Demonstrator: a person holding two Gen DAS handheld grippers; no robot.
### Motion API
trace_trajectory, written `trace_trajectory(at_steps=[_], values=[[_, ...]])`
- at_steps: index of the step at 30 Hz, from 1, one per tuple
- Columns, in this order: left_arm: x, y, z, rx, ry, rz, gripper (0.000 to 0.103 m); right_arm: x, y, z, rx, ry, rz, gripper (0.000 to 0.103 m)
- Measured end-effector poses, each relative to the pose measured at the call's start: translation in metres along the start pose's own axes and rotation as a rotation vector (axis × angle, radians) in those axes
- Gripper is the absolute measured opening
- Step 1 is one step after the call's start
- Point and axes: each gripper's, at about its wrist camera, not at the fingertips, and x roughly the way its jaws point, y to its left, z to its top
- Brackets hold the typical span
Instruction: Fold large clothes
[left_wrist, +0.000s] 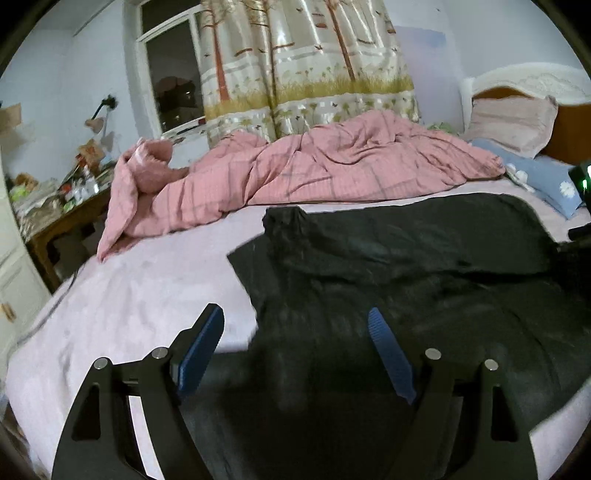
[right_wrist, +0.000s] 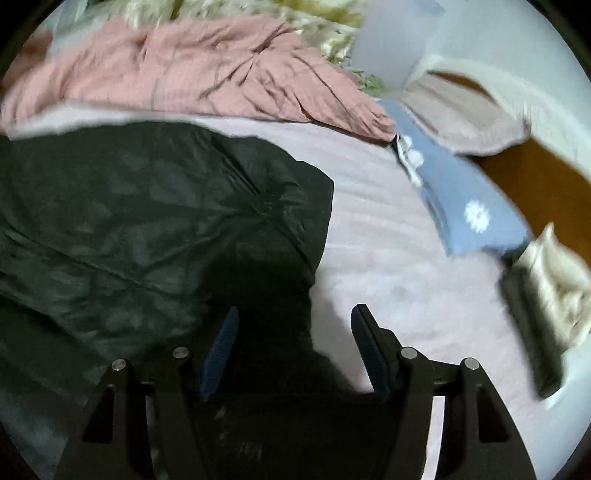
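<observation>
Only 1 black garment (left_wrist: 406, 266), 2 pillows (left_wrist: 513, 122)

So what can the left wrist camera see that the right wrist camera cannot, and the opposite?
Only the left wrist view shows the window, the cluttered desk and the dark garment's left edge near the open left gripper.

Only the right wrist view shows the cream cloth on a dark object at the bed's right side, and the open right gripper.

Both show the dark garment, the pink quilt, the blue pillow and the pale bedsheet.
</observation>
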Motion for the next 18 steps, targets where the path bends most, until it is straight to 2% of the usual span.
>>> trace_trajectory(at_steps=[3,6,10,13,14,18], values=[[-0.036,-0.001,-0.015,-0.042,-0.095,-0.034,0.081,-0.041,-0.006,-0.023,0.003,-0.095,0.092,0.067],[-0.057,-0.001,-0.018,-0.074,-0.141,-0.062,0.083,-0.078,-0.005,-0.053,-0.009,-0.206,0.131,0.084],[-0.074,-0.003,-0.019,-0.074,-0.176,-0.052,0.088,-0.121,-0.001,-0.097,0.057,-0.367,0.098,0.09],[-0.086,-0.004,-0.026,-0.099,-0.2,-0.063,0.098,-0.141,0.003,-0.127,0.116,-0.45,0.115,0.103],[-0.091,-0.005,-0.029,-0.103,-0.216,-0.065,0.102,-0.146,0.004,-0.131,0.122,-0.467,0.127,0.103],[-0.105,-0.012,-0.043,-0.101,-0.261,-0.079,0.103,-0.157,0.011,-0.151,0.153,-0.551,0.09,0.103]])
